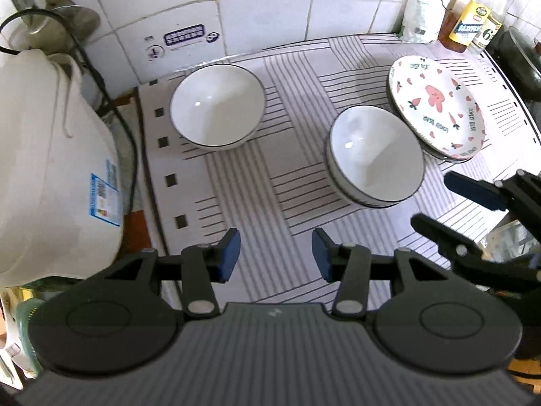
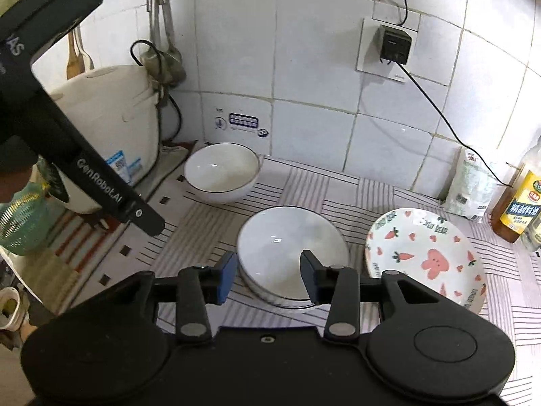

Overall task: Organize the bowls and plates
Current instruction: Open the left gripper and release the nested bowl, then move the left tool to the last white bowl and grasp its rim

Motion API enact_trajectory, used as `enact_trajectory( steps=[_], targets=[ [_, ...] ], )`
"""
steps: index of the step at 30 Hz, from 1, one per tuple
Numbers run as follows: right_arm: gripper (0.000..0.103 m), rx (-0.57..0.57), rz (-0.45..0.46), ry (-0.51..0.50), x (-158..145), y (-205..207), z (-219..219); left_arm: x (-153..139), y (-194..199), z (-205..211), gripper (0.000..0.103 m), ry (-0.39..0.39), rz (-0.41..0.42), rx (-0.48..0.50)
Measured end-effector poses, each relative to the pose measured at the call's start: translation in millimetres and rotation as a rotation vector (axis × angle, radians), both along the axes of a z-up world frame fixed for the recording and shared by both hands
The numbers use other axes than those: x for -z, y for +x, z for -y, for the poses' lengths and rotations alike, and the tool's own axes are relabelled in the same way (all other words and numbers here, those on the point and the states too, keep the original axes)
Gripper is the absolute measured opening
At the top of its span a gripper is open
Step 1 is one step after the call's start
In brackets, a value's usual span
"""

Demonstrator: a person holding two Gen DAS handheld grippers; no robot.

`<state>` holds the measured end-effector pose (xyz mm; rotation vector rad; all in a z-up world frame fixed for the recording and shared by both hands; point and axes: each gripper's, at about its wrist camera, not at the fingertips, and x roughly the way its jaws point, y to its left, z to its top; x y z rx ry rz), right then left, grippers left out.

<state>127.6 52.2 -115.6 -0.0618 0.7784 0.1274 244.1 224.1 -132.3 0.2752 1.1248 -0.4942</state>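
Note:
A single white bowl (image 1: 216,108) with a dark rim sits on the striped mat (image 1: 290,182) near the wall; it also shows in the right wrist view (image 2: 221,172). A stack of similar white bowls (image 1: 375,157) stands at mid-right, also in the right wrist view (image 2: 290,253). Stacked carrot-and-bear patterned plates (image 1: 436,105) lie to its right, also in the right wrist view (image 2: 427,258). My left gripper (image 1: 275,255) is open and empty above the mat's near part. My right gripper (image 2: 267,279) is open and empty, hovering over the near rim of the bowl stack; it shows in the left wrist view (image 1: 449,199).
A white rice cooker (image 1: 50,169) stands at the left with a cord. Sauce bottles (image 1: 470,23) and a white bag (image 2: 470,186) stand at the back right. A dark pan (image 1: 520,61) sits at the far right. A green basket (image 2: 20,223) is at the left edge.

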Motion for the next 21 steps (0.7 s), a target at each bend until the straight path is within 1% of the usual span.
enact_trajectory(
  steps=[2,3,5,7,10,12,13,15,16,17,19,20,21],
  targets=[
    [0.05,-0.012,0.011,0.002,0,-2,-6,1,3,-6,0.047,0.003,0.004,-0.003],
    [0.054,-0.02,0.021,0.005,0,-3,-10,1,4,-8,0.048,0.007,0.008,0.007],
    [0.059,-0.042,0.048,0.015,1,-5,-17,1,4,-10,0.052,0.009,0.011,0.033],
    [0.061,-0.06,0.066,0.021,2,-4,-25,1,5,-12,0.054,0.022,0.019,0.04],
    [0.066,-0.085,0.082,0.036,7,1,-34,1,8,-14,0.06,0.042,0.034,0.047],
    [0.069,-0.101,0.091,0.039,11,7,-40,1,11,-16,0.066,0.047,0.045,0.047],
    [0.071,-0.106,0.093,0.039,14,9,-44,1,14,-17,0.067,0.046,0.053,0.043],
    [0.073,-0.109,0.044,0.027,18,19,-54,1,22,-21,0.075,0.025,0.06,0.024],
    [0.073,-0.112,0.015,0.028,20,24,-59,2,27,-23,0.077,0.011,0.056,0.012],
    [0.073,-0.11,0.003,0.037,21,27,-63,3,34,-26,0.08,-0.01,0.054,-0.008],
    [0.075,-0.118,0.008,0.065,27,33,-70,7,46,-29,0.081,-0.046,0.045,-0.045],
    [0.081,-0.121,0.012,0.08,31,36,-73,12,54,-31,0.082,-0.065,0.032,-0.066],
    [0.09,-0.115,0.014,0.093,37,40,-75,15,61,-33,0.082,-0.083,0.019,-0.083]
  ],
)
